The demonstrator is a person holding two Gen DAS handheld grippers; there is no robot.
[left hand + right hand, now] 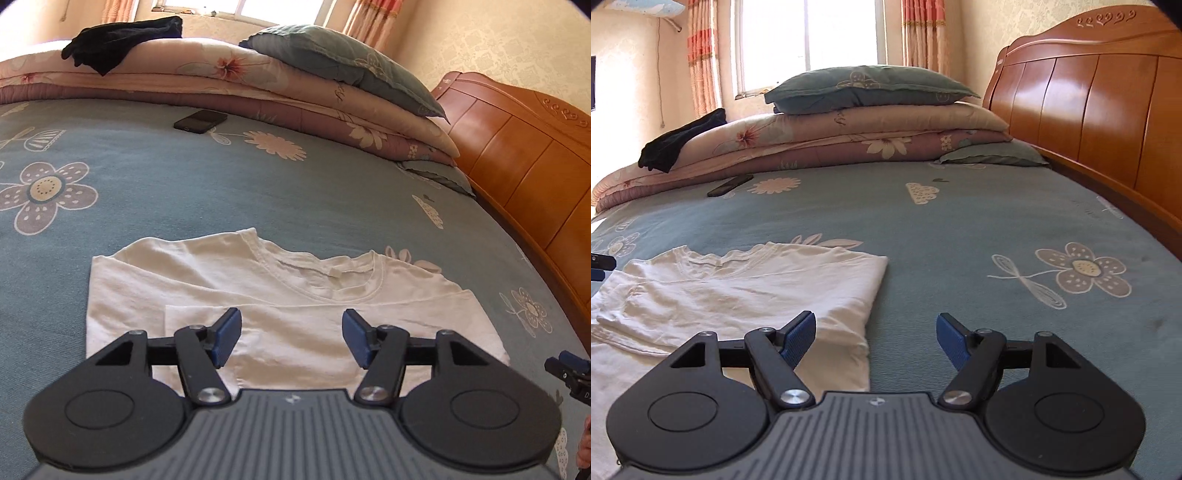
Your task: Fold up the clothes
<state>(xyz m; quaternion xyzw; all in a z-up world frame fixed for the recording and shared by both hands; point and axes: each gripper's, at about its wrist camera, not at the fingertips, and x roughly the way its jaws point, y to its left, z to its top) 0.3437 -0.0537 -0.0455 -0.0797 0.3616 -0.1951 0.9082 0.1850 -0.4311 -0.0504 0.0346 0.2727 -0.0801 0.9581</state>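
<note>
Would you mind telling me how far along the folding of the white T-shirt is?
Done: the white T-shirt lies flat on the blue floral bedsheet, both sides folded inward, neckline facing away. In hand: nothing; the left gripper and right gripper hover open above it. Left: probably a final fold from hem toward collar, and perhaps the black garment on the quilts.

One white shirt (280, 295), two pillows (864, 88), one phone (201, 120)
</note>
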